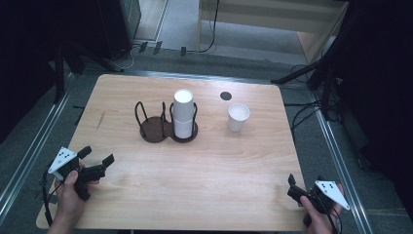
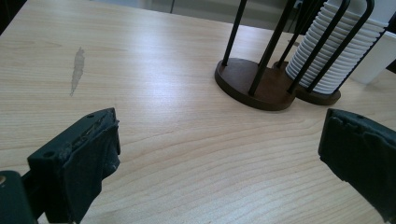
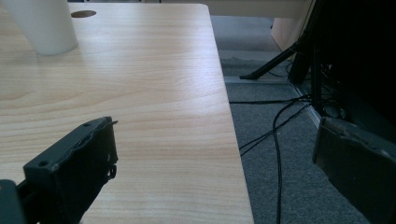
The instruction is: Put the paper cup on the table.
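A stack of white paper cups (image 1: 183, 114) stands upright at the centre of the high view, slightly above the middle of the frame. It sits in the right-hand ring of a dark two-ring wire cup holder (image 1: 160, 127), whose left ring holds nothing. In the left gripper view the ribbed stack (image 2: 334, 56) fills the upper right corner, enclosed by the holder's thin black uprights, with the holder's brown base (image 2: 254, 84) just left of it.

To the right of the stack in the high view, and apart from it, a single white paper cup (image 1: 238, 117) stands upright on the bare table. In the right gripper view the lower part of this cup (image 3: 44, 25) appears at the upper left. A small dark round hole (image 1: 225, 96) in the tabletop lies just above and left of the single cup.

The light wooden table (image 1: 195, 195) carries all of this. A pale streak (image 2: 77, 70) marks its surface in the upper left of the left gripper view.

The left gripper (image 1: 96, 155) is at the lower left of the high view, held in a hand, well apart from the holder. Its fingers (image 2: 84, 158) are spread wide and hold nothing.

The right gripper (image 1: 292, 184) is at the lower right, over the table's edge, held in the other hand. Its fingers (image 3: 79, 163) are also spread wide with nothing between them; one is above the table, the other above the grey carpet (image 3: 280, 154) with black cables.
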The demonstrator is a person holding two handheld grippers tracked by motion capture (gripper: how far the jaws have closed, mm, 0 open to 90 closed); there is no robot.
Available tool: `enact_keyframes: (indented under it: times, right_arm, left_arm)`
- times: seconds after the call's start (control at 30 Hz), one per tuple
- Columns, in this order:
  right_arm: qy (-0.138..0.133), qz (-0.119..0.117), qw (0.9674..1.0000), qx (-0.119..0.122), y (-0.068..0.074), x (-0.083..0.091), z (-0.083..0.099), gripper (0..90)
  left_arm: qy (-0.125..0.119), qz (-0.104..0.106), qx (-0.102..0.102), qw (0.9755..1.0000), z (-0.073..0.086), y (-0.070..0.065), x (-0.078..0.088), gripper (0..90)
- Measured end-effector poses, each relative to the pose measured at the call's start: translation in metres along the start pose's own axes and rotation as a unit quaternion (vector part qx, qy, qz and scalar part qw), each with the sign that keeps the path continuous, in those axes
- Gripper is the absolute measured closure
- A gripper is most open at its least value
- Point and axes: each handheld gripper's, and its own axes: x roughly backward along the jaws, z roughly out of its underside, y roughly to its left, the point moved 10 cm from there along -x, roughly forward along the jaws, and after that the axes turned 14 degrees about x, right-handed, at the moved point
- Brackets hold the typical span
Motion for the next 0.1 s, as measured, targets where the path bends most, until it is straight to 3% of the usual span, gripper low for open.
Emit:
enact_keyframes:
  times: [0.1]
  right_arm:
    - [-0.001, 0.003, 1.0000, 0.001, -0.0012, 0.0002, -0.0003, 0.0]
  left_arm:
    - [-0.001, 0.000, 0.001, 1.0000, -0.0004, 0.0007, 0.0002, 0.0]
